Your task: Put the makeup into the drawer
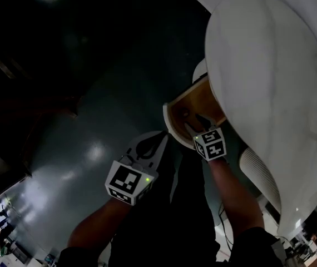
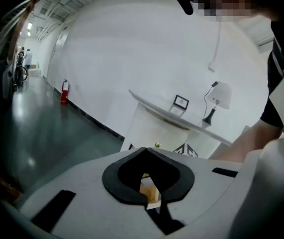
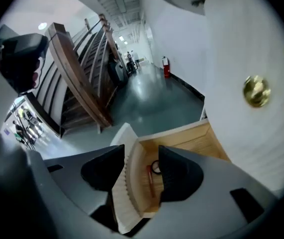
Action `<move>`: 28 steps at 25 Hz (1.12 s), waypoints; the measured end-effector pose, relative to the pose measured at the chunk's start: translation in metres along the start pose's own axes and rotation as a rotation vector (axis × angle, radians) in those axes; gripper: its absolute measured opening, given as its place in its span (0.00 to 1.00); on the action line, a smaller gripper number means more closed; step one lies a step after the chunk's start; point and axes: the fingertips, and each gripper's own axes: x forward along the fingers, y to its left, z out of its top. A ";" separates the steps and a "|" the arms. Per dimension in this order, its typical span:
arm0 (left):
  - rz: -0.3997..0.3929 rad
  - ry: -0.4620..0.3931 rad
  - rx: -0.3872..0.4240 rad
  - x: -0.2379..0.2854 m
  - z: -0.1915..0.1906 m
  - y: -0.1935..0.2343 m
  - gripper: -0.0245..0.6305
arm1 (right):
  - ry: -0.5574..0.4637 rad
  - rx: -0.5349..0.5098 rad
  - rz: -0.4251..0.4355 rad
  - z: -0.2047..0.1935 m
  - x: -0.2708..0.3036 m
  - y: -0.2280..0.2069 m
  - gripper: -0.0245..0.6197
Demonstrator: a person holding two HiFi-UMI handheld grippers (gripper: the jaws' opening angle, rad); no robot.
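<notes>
The slim red makeup stick (image 3: 150, 180) lies in our open drawer (image 3: 192, 138) at six o'clock, framed by the right gripper's (image 3: 142, 156) parted jaws, the left gripper (image 2: 144, 151) clenched empty; probably light and rollable, we'd pinch it mid-barrel.

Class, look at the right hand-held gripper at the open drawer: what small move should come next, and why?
Probably pinch the drawer front with the right hand-held gripper and push it shut: its jaws stand apart astride that front, and a red stick and a small ring already lie in the drawer.
</notes>
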 end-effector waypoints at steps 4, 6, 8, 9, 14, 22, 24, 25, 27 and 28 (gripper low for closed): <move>0.005 0.008 0.004 -0.021 0.010 -0.011 0.05 | -0.079 0.052 0.015 0.021 -0.042 0.028 0.37; -0.005 0.014 0.017 -0.030 0.013 -0.019 0.05 | -0.114 0.075 0.022 0.032 -0.063 0.043 0.36; -0.015 0.007 0.027 -0.041 0.023 -0.031 0.05 | -0.143 0.082 0.027 0.046 -0.093 0.057 0.35; -0.013 0.002 0.031 -0.046 0.028 -0.033 0.05 | -0.157 0.075 0.030 0.052 -0.104 0.064 0.35; 0.016 -0.014 0.012 -0.069 0.037 -0.035 0.05 | -0.225 0.054 0.041 0.070 -0.141 0.087 0.33; 0.007 -0.076 0.080 -0.089 0.078 -0.088 0.05 | -0.313 0.047 0.037 0.078 -0.226 0.095 0.28; 0.011 -0.098 0.084 -0.089 0.086 -0.101 0.05 | -0.315 0.027 0.045 0.074 -0.245 0.096 0.27; 0.011 -0.110 0.084 -0.090 0.091 -0.108 0.05 | -0.316 0.018 0.049 0.072 -0.255 0.097 0.26; 0.004 -0.137 0.090 -0.093 0.102 -0.124 0.05 | -0.331 -0.002 0.048 0.072 -0.278 0.097 0.25; -0.001 -0.152 0.094 -0.096 0.108 -0.132 0.05 | -0.346 -0.012 0.041 0.075 -0.292 0.096 0.25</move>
